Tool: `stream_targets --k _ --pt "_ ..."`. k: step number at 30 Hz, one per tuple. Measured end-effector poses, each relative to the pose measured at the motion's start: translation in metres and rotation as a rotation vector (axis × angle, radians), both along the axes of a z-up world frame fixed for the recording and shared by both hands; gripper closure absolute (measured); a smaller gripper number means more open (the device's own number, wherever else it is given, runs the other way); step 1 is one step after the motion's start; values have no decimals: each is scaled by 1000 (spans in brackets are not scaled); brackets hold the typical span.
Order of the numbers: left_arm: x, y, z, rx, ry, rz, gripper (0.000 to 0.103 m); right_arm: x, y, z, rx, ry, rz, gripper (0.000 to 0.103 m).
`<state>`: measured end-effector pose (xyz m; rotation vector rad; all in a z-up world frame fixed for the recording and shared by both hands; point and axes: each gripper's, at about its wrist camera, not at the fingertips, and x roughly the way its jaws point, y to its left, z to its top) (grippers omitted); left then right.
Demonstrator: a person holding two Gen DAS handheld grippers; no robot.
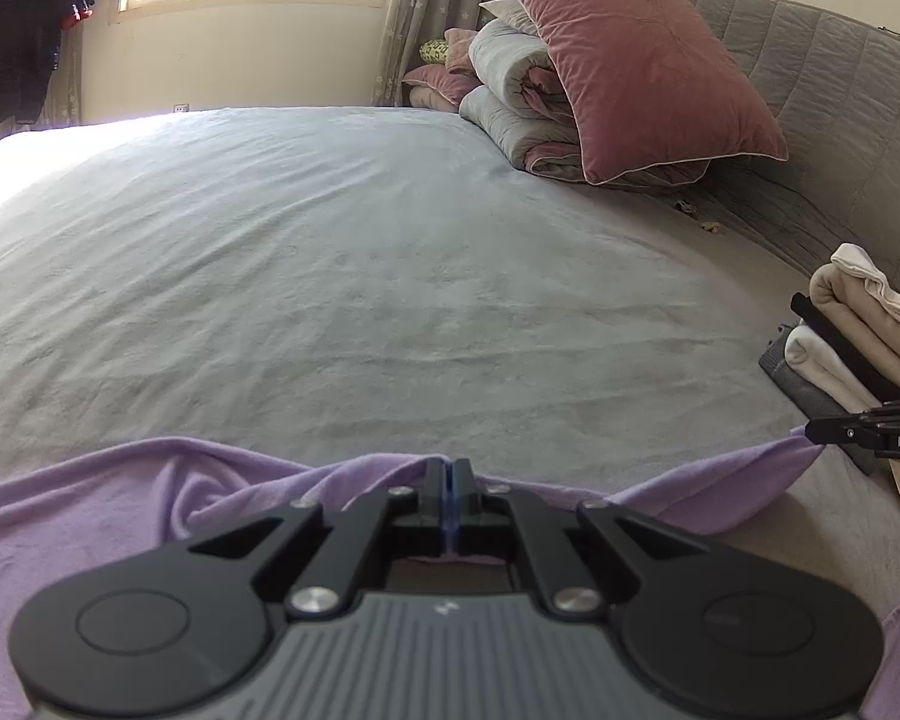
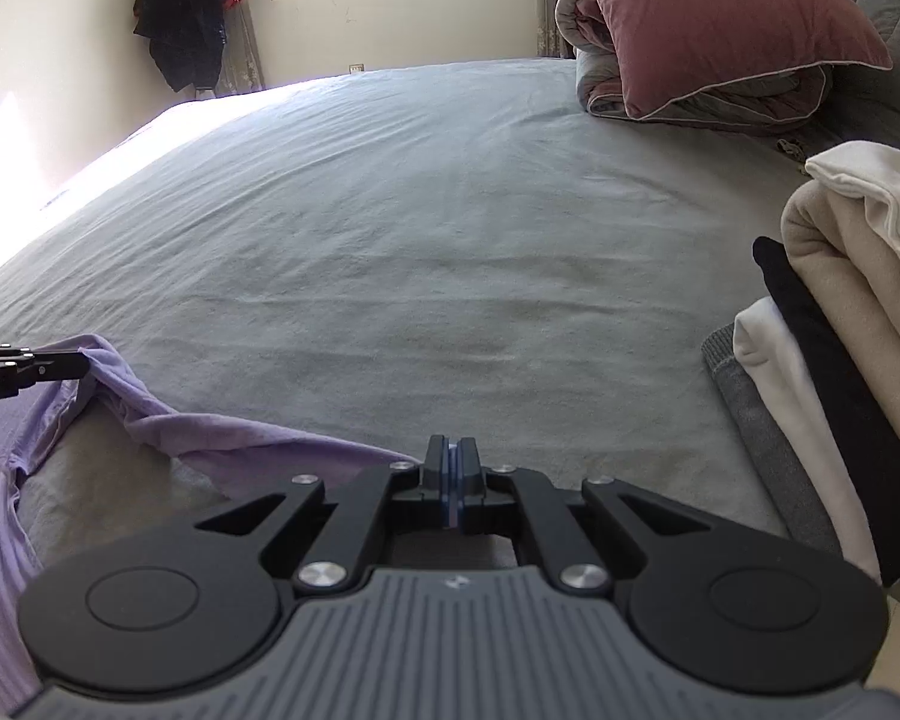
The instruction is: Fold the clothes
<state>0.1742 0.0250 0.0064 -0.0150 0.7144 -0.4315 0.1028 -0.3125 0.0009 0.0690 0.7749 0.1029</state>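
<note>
A lilac garment [image 1: 120, 510] lies bunched along the near edge of the grey bed [image 1: 390, 270]. My left gripper [image 1: 448, 471] is shut on a fold of its upper edge, and the cloth rises into a small peak at the fingers. My right gripper [image 1: 813, 432] comes in from the right, shut on the garment's other end, with the cloth pulled taut up to its tip. In the right wrist view the right gripper [image 2: 452, 450] has its pads pressed together, and the lilac garment [image 2: 240, 438] runs under them from the left. Further left, the left gripper [image 2: 84, 365] holds a raised corner.
A stack of folded clothes [image 2: 840, 312] in beige, white, black and grey sits close on the right, near the bed's edge. A pink pillow [image 1: 642, 60] leans on a rolled duvet [image 1: 510, 96] by the padded headboard [image 1: 840, 120]. Dark clothes [image 1: 30, 18] hang on the far wall.
</note>
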Motion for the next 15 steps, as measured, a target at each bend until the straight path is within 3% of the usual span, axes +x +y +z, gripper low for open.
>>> stream_targets --k 5,6,7,11,12,13,15 --pt "-14 3 -4 16 27 6 102 -14 4 -26 13 119 32 100" --pt "-16 4 -6 19 36 8 102 -16 6 -28 11 128 36 99" --pt "-18 5 -9 22 46 15 102 -18 8 -28 12 129 44 91" --pt "-25 10 -17 20 65 44 102 -12 13 -20 1 104 58 87" --pt "-25 11 -19 15 70 50 102 -8 15 -18 -4 99 60 80" --pt "-25 13 -21 11 76 56 102 -5 16 -15 -9 95 63 64" --pt "-24 13 -22 7 81 63 102 6 20 -17 -36 86 74 52"
